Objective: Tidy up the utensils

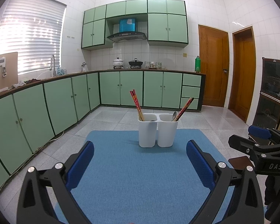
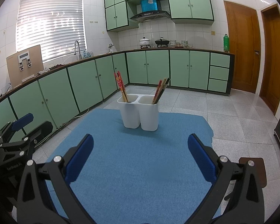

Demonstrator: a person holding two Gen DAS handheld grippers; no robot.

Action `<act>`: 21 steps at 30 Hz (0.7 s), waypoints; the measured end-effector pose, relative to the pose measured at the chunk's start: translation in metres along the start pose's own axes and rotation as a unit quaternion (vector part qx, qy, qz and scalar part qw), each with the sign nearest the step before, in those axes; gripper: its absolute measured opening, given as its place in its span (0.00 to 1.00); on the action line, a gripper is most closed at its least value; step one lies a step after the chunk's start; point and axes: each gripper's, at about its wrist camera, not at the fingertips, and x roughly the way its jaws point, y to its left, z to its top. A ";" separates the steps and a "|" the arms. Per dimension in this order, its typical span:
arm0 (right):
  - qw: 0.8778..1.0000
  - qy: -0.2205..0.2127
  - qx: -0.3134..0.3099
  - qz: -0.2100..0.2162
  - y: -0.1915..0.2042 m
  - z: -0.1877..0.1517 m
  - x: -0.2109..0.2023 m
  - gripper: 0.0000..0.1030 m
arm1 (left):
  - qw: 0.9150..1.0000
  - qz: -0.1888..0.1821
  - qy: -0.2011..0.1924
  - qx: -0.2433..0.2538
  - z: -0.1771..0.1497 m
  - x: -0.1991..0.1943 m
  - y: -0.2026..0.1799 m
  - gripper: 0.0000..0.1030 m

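While both sets of tongs hang wide apart over the blue mat [image 1: 136,177], neither holds or touches anything. Left tongs [image 1: 140,165]: blue pads spread to lower left and lower right of its frame, bare mat between them. Right tongs [image 2: 140,158]: same spread, same bare mat; also visible at the right edge of the left view, too oblique there to add anything.

Beyond the pads, centre frame in both views, the white two-compartment utensil holder [image 1: 158,130] stands upright on the far part of the mat. Left compartment: red-topped chopsticks [image 1: 136,104] leaning up-left. Right compartment: a second bundle of chopsticks [image 1: 183,109] leaning up-right, with a metal spoon [image 1: 174,115] beside them.

No loose utensils on the mat, so sorting looks done or nearly so; chopsticks sit in both compartments.

Risks, judged: the holder is light and tall, so a pad catching a leaning chopstick could tip it. Thin sticks may slip or scissor in broad pads. Two tongs reaching together could collide.
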 end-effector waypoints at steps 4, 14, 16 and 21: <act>1.000 0.001 0.000 0.001 0.001 -0.001 0.000 0.95 | 1.000 -0.001 0.000 0.000 -0.001 0.001 0.000 0.94; 1.000 0.001 -0.001 0.000 0.001 -0.001 0.000 0.95 | 1.000 -0.002 -0.001 0.002 0.000 0.000 0.001 0.94; 1.000 0.001 -0.001 0.000 0.002 -0.001 0.000 0.95 | 1.000 -0.002 -0.001 0.001 0.000 0.000 0.001 0.94; 1.000 0.001 -0.002 0.000 0.002 0.000 0.000 0.95 | 1.000 -0.002 0.000 0.002 0.000 0.000 0.001 0.94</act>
